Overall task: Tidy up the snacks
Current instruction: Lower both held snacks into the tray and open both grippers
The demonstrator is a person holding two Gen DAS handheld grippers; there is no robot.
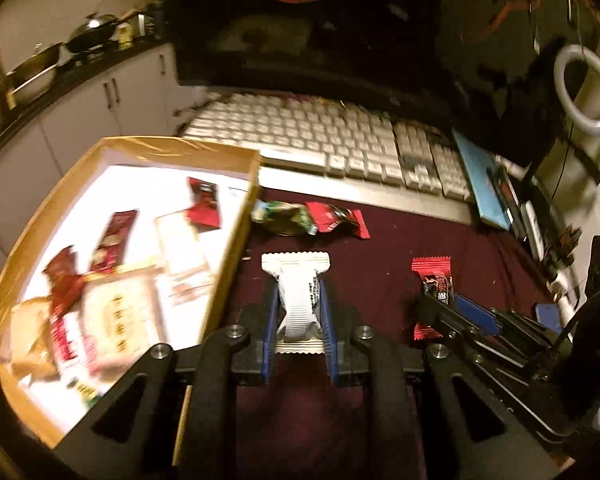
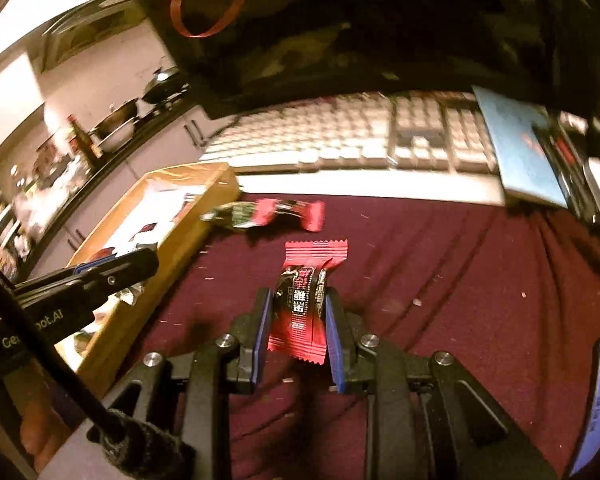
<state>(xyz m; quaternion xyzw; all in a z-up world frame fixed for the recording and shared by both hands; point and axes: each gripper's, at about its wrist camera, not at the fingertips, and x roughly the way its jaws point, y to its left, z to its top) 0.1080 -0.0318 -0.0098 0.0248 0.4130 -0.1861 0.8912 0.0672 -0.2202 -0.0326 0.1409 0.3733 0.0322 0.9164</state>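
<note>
My left gripper [image 1: 299, 292] is shut on a white snack packet [image 1: 296, 280], held just right of the cardboard box [image 1: 232, 252]. The box holds several snack packets [image 1: 112, 240]. My right gripper [image 2: 298, 300] is shut on a red and black snack packet [image 2: 306, 300] above the maroon cloth; it also shows in the left wrist view [image 1: 434, 280]. A green packet [image 1: 280, 216] and a red packet [image 1: 338, 218] lie on the cloth beside the box's far corner. The left gripper's fingers [image 2: 116, 270] show at the left of the right wrist view, over the box [image 2: 172, 248].
A white keyboard [image 1: 332, 140] lies behind the maroon cloth [image 1: 396, 240], under a dark monitor. A blue book [image 1: 482, 184] and a ring light [image 1: 584, 92] stand at the right. A kitchen counter with pans [image 1: 88, 36] is at the far left.
</note>
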